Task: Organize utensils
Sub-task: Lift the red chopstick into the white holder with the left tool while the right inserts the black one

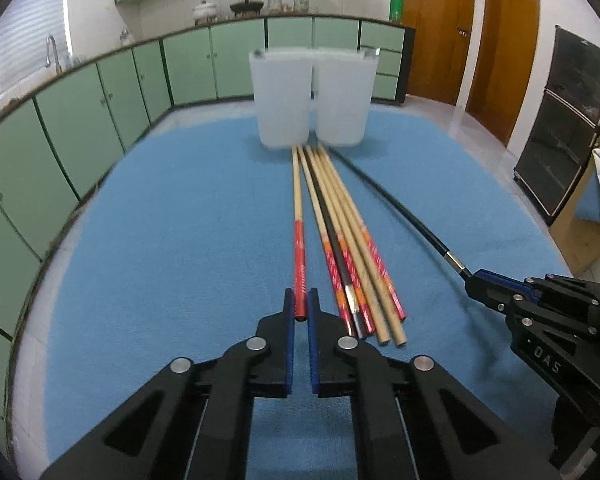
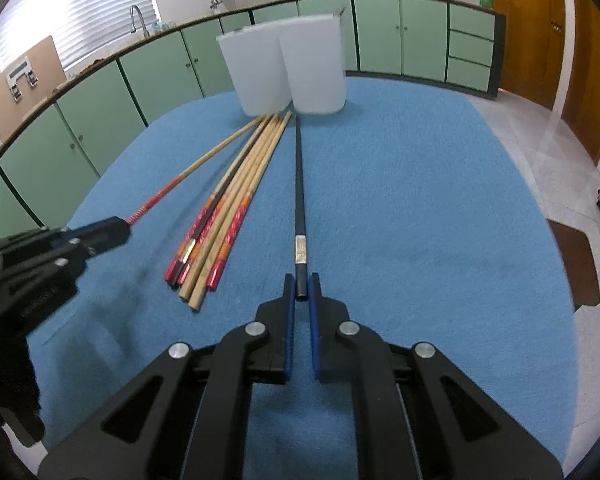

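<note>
On blue cloth [image 1: 160,240], my left gripper [image 1: 301,307] is clamping the red end of a red-handled chopstick [image 1: 298,216], and my right gripper [image 2: 301,287] is pinching the butt of a black chopstick [image 2: 299,184]. Between them the loose chopsticks [image 2: 228,204] are lying bundled, tips pointing at two white cups [image 2: 284,68] standing side by side.

Black grippers [image 1: 301,306], blue-padded fingers [image 1: 288,344], silver pivot screws, "DAS" marking.
</note>
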Available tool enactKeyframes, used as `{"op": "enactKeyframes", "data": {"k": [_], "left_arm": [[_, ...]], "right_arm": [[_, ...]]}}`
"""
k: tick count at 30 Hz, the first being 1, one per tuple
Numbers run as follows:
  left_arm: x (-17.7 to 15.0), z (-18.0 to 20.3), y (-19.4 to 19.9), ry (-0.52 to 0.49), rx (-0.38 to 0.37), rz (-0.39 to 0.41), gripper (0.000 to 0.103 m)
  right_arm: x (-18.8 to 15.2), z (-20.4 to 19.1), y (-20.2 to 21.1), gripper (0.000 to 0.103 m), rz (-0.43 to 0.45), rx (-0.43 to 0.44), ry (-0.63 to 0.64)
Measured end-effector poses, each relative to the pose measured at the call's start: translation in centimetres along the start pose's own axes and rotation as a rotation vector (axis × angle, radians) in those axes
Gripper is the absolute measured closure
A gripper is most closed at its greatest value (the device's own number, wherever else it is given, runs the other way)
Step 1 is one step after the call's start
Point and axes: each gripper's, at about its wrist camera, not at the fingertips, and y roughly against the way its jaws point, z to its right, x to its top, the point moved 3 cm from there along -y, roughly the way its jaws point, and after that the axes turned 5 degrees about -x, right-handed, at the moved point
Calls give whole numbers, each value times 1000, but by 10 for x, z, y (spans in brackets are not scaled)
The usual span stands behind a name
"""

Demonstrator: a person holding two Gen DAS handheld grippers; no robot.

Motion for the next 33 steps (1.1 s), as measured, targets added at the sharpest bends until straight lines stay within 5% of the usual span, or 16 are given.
{"op": "enactKeyframes", "data": {"k": [19, 33], "left_arm": [[97, -3, 95, -72, 41, 290, 97], [156, -3, 108, -98, 18, 393, 97]], "right_arm": [[101, 11, 95, 97, 266, 6, 65], [170, 12, 111, 97, 281, 79, 121]]}}
